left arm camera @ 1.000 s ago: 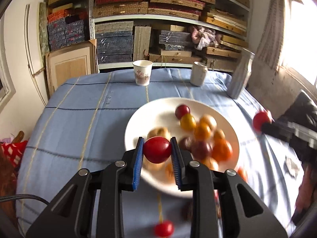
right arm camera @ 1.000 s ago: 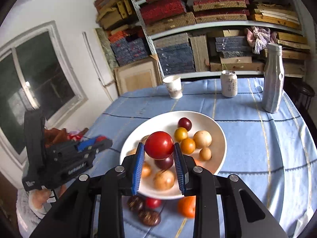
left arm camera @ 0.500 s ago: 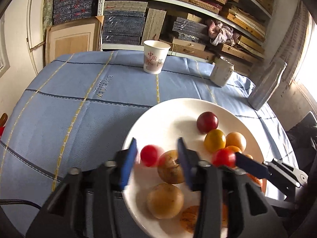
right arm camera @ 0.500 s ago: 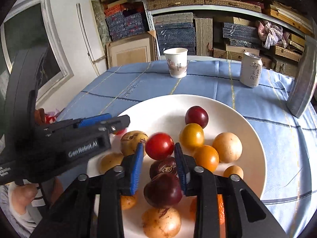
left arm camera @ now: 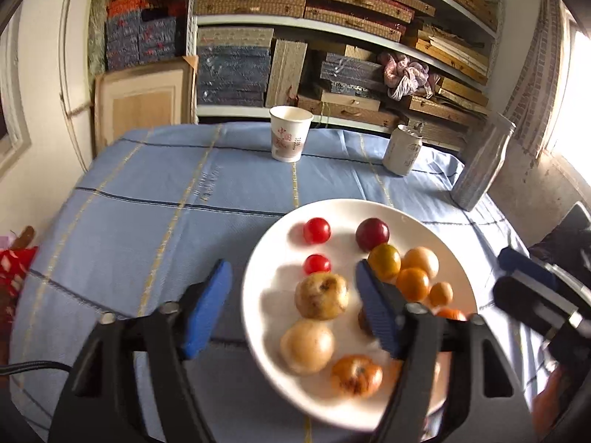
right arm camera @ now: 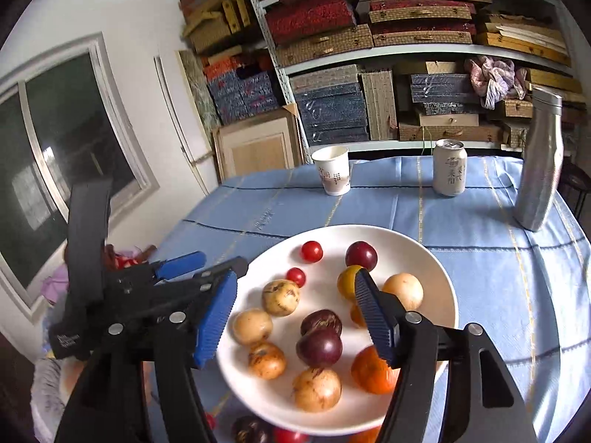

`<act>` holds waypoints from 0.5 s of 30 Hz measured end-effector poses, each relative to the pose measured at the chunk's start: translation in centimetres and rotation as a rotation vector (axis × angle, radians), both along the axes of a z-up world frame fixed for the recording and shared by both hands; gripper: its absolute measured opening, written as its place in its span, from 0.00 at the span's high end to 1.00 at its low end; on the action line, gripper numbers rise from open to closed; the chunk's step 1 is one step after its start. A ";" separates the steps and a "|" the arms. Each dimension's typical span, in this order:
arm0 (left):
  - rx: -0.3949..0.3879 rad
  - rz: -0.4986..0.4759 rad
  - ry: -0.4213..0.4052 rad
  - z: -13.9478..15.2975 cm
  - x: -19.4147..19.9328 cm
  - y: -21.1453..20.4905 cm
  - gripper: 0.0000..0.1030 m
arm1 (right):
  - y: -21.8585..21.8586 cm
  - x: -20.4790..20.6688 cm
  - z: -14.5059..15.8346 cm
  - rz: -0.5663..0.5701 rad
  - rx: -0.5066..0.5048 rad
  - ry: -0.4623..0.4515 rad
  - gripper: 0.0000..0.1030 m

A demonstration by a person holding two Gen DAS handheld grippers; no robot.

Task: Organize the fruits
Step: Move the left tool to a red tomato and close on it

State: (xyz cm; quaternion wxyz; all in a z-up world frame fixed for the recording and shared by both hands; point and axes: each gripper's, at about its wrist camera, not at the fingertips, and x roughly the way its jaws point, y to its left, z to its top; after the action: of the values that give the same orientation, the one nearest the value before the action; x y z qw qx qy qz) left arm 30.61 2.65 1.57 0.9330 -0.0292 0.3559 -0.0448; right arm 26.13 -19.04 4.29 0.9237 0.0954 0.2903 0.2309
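A white plate (left arm camera: 428, 229) (right arm camera: 439, 280) holds several fruits: two small red tomatoes (left arm camera: 317, 230) (left arm camera: 316, 264) (right arm camera: 311, 251) (right arm camera: 296, 277), dark plums (left arm camera: 372, 233) (right arm camera: 319, 347), yellow, orange and tan ones. My left gripper (left arm camera: 291, 308) is open and empty above the plate's near left rim. My right gripper (right arm camera: 293, 315) is open and empty over the plate's near side. The left gripper (right arm camera: 199, 262) also shows in the right wrist view, left of the plate. More fruits (right arm camera: 251, 430) lie on the cloth in front of the plate.
A paper cup (left arm camera: 290, 138) (right arm camera: 334, 170), a drinks can (left arm camera: 402, 150) (right arm camera: 448, 171) and a silver bottle (left arm camera: 482, 164) (right arm camera: 539, 158) stand at the far side of the blue-clothed table (left arm camera: 147, 221). Shelves of boxes (left arm camera: 332, 37) rise behind.
Both grippers opened and dropped their red tomatoes, which now lie on the far left part of the plate. Both grippers drew back from the plate.
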 end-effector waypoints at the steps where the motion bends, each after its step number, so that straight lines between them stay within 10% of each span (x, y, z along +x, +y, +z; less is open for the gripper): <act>1: 0.014 0.006 -0.009 0.0 -0.8 0.1 0.19 | -0.6 -0.7 0.1 -0.003 0.022 0.007 0.32; 15: 0.157 -0.011 -0.029 -3.9 -13.3 0.1 0.07 | -9.1 -8.8 -5.0 -0.150 0.152 0.065 0.18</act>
State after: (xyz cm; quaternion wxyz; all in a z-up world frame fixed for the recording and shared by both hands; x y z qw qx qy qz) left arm 17.29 2.73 -2.35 0.9372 0.0466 0.3449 -0.0225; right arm 17.35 -28.11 -0.71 0.9185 0.1943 0.2940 0.1793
